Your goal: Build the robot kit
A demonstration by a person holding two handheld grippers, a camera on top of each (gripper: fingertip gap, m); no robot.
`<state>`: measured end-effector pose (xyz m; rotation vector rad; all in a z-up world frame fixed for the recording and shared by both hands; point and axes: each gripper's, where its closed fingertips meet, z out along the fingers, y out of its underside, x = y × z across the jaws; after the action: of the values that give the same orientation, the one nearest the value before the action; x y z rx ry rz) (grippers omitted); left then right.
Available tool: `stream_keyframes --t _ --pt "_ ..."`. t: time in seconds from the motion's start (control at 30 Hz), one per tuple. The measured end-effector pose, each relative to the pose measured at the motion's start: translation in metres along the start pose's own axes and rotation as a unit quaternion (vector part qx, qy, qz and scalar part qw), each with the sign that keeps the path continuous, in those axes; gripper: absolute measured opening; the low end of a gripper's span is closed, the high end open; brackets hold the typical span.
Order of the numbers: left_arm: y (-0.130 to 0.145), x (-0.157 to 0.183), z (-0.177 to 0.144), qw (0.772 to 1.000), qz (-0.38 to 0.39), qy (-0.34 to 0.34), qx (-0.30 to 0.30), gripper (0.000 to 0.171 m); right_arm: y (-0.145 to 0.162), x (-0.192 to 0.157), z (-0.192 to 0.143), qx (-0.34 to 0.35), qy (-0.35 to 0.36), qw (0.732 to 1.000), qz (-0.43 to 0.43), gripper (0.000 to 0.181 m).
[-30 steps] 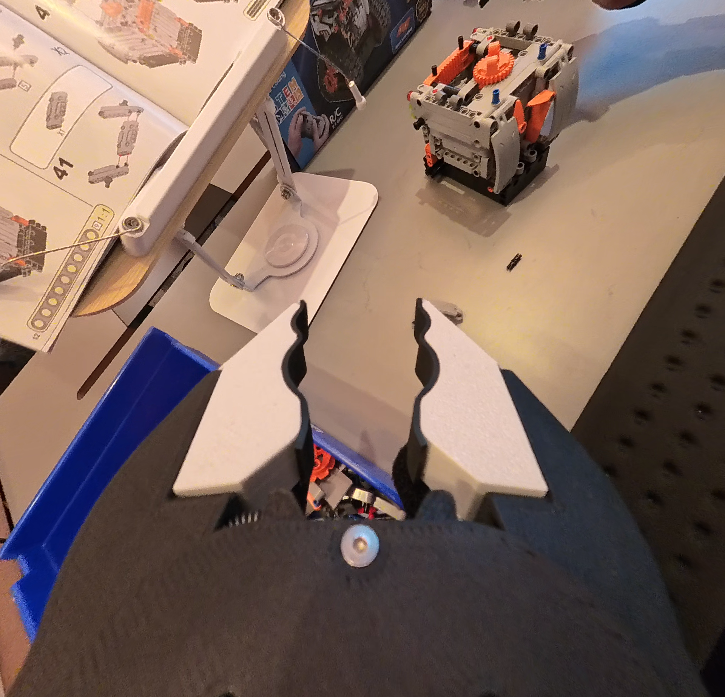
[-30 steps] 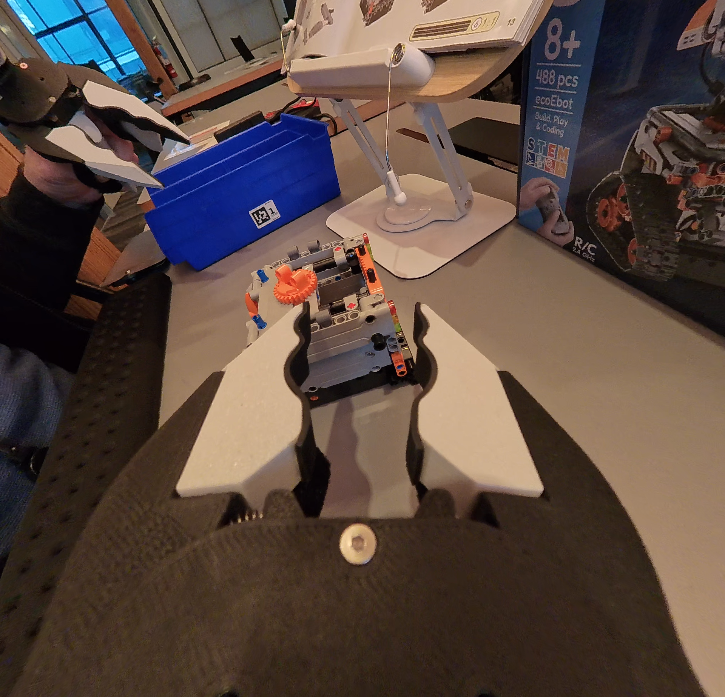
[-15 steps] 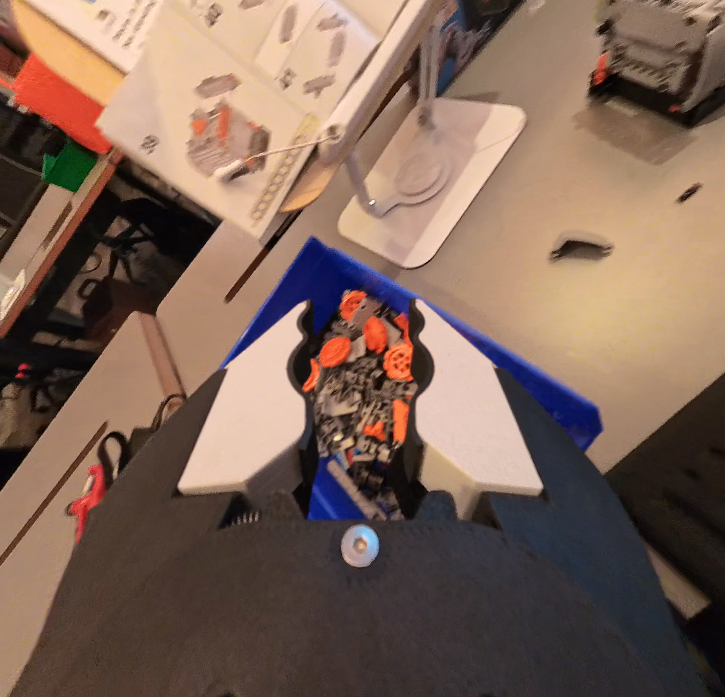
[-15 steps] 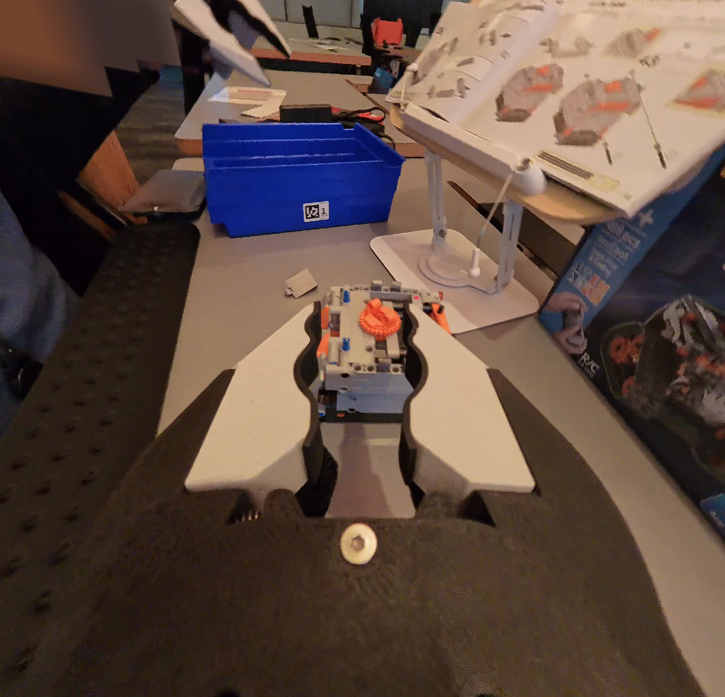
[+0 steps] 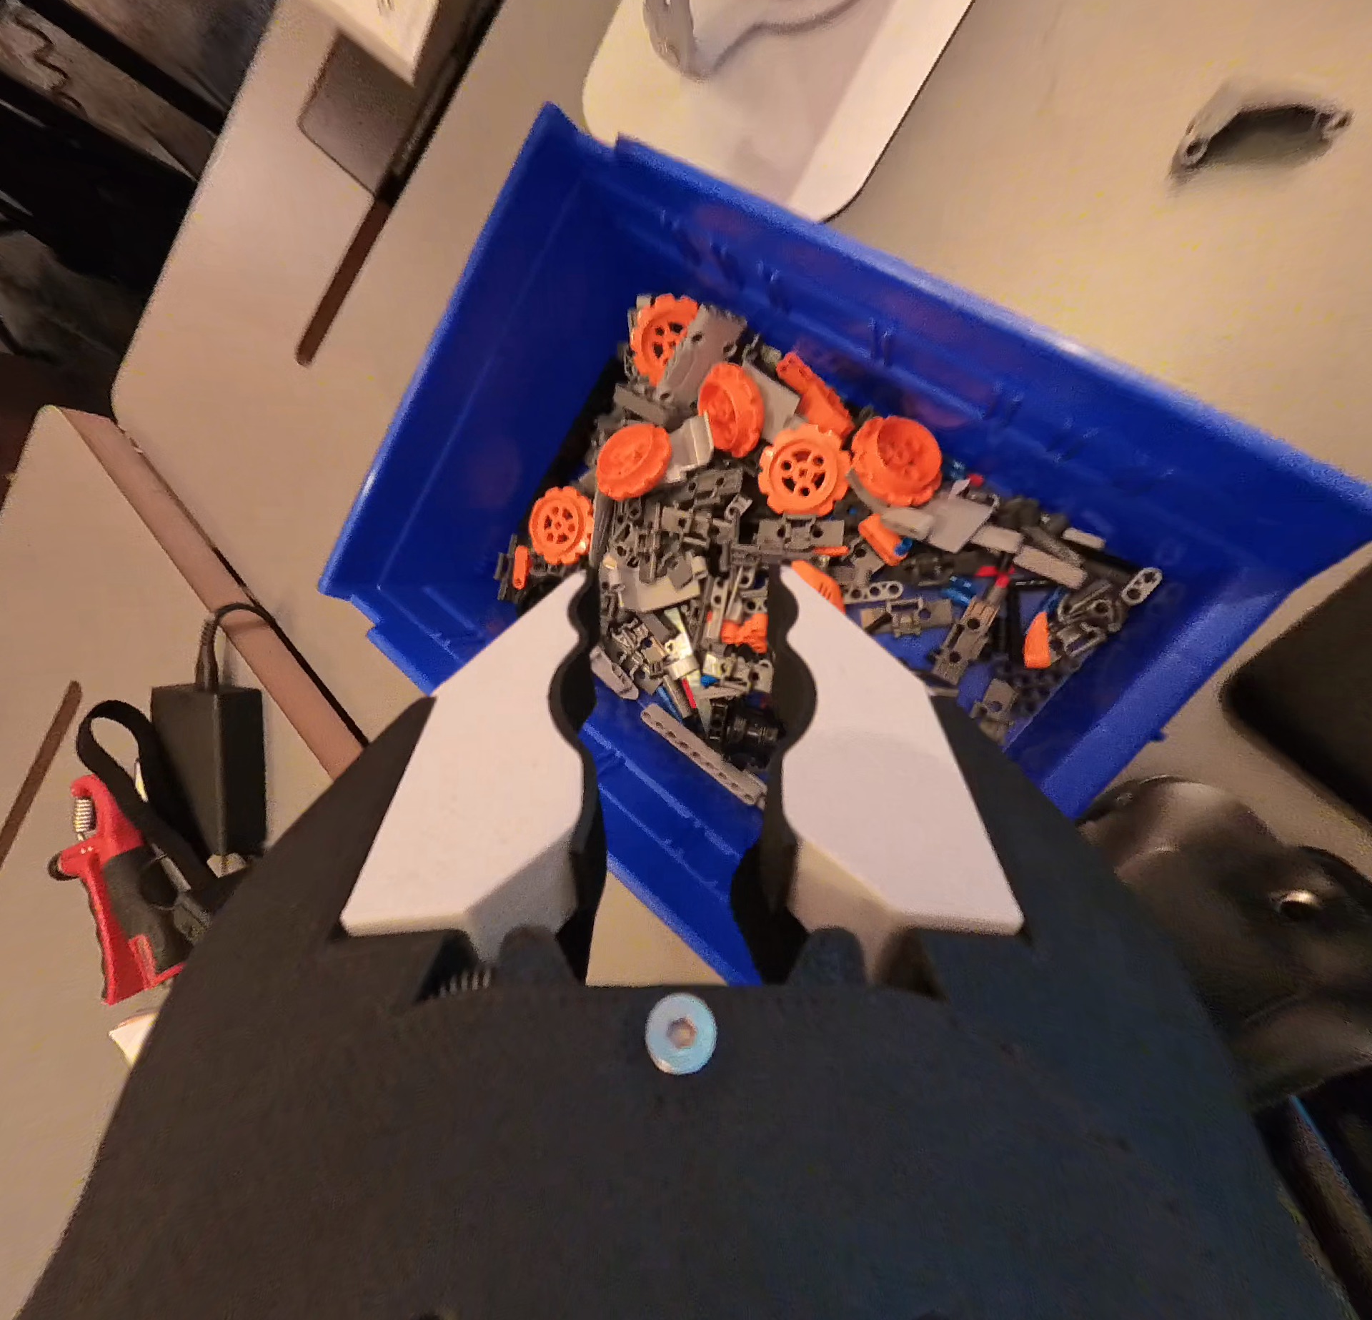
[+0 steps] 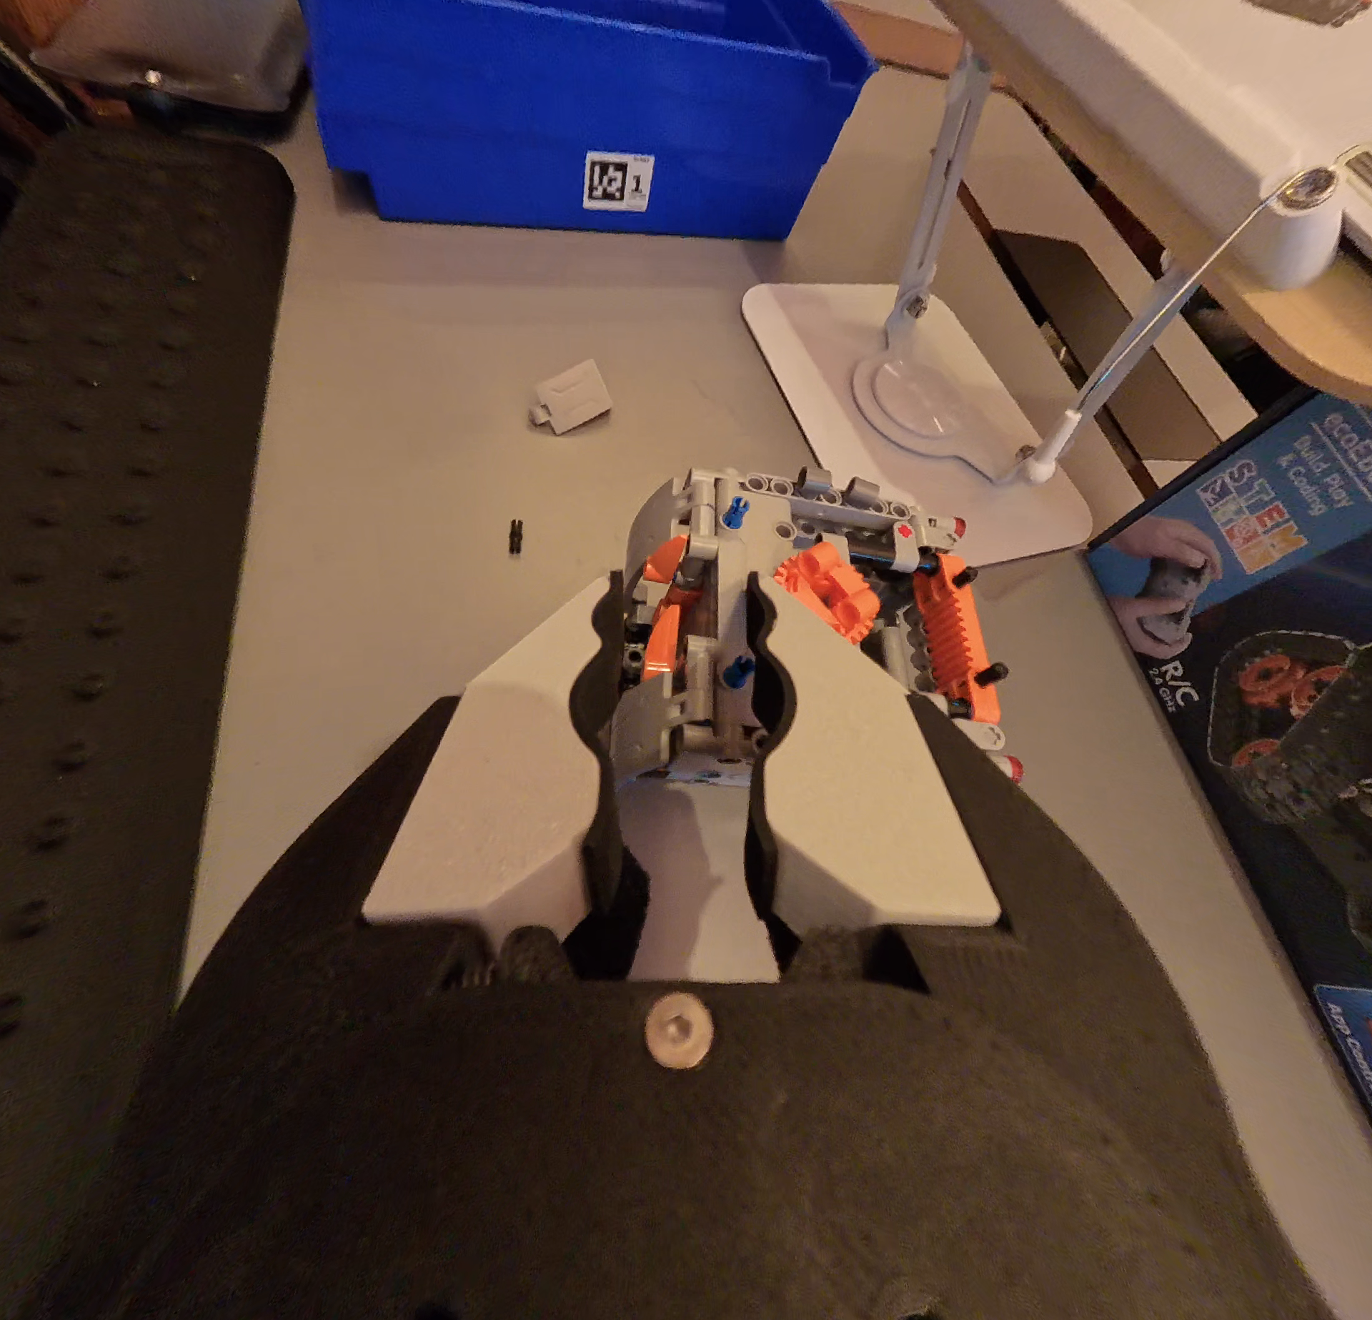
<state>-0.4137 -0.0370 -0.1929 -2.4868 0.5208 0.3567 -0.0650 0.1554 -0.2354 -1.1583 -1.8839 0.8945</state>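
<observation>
Left gripper (image 5: 679,590): hovering above blue parts bin (image 5: 742,260), jaws apart and empty, fingertips pointing down at loose grey beams and orange wheels (image 5: 805,467) piled toward the bin's 12 o'clock end. Right gripper (image 6: 679,594): straddling the near corner of the grey-and-orange brick assembly (image 6: 809,601) standing on the table (image 6: 416,364), jaws apart, contact not discernible. Lying loose at 11 o'clock of the assembly: grey panel piece (image 6: 570,397) and small black pin (image 6: 515,534). Standing at 1 o'clock: white book stand (image 6: 913,393), propping the instruction pages for viewing.

parts (image 5: 742,542) in bin (image 5: 1039,423) (stand (image 5: 779,59) behind)
</observation>
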Motion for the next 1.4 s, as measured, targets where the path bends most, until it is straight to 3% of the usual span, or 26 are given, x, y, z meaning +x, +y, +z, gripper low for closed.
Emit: stream_keyframes --t 0.13,0.33,0.4,0.53,0.73,0.87,1.2,1.3,1.4 --pt "0.012 -0.003 0.015 0.999 0.006 0.04 -0.021 0.041 0.0 0.007 0.001 0.01 0.012 1.0 0.008 0.021" --pt "0.021 -0.024 0.035 0.996 0.006 0.074 -0.051 0.042 0.004 0.017 -0.001 0.009 0.031 0.999 0.024 0.024" --pt "0.03 -0.022 0.043 0.991 0.024 0.098 -0.091 0.042 0.004 0.017 -0.001 0.01 0.031 0.999 0.022 0.025" --pt "0.06 -0.005 0.049 0.96 0.094 0.16 -0.21 0.043 0.004 0.014 -0.001 0.014 0.025 0.999 0.019 0.028" --pt "0.112 0.007 0.047 0.893 0.193 0.181 -0.364 0.08 0.005 0.014 -0.004 0.019 0.021 0.999 0.023 0.029" --pt "0.134 0.017 0.05 0.874 0.209 0.195 -0.393 0.087 0.002 0.014 -0.007 0.026 0.021 0.999 0.022 0.029" --pt "0.15 0.015 0.069 0.851 0.245 0.166 -0.433 0.093 -0.003 0.012 -0.01 0.037 0.021 0.999 0.018 0.028" --pt "0.155 0.012 0.071 0.842 0.255 0.154 -0.45 0.084 -0.003 0.012 -0.011 0.038 0.021 0.999 0.018 0.028" --pt "0.152 0.009 0.072 0.847 0.257 0.146 -0.442 0.07 -0.003 0.012 -0.012 0.04 0.022 0.999 0.017 0.028"
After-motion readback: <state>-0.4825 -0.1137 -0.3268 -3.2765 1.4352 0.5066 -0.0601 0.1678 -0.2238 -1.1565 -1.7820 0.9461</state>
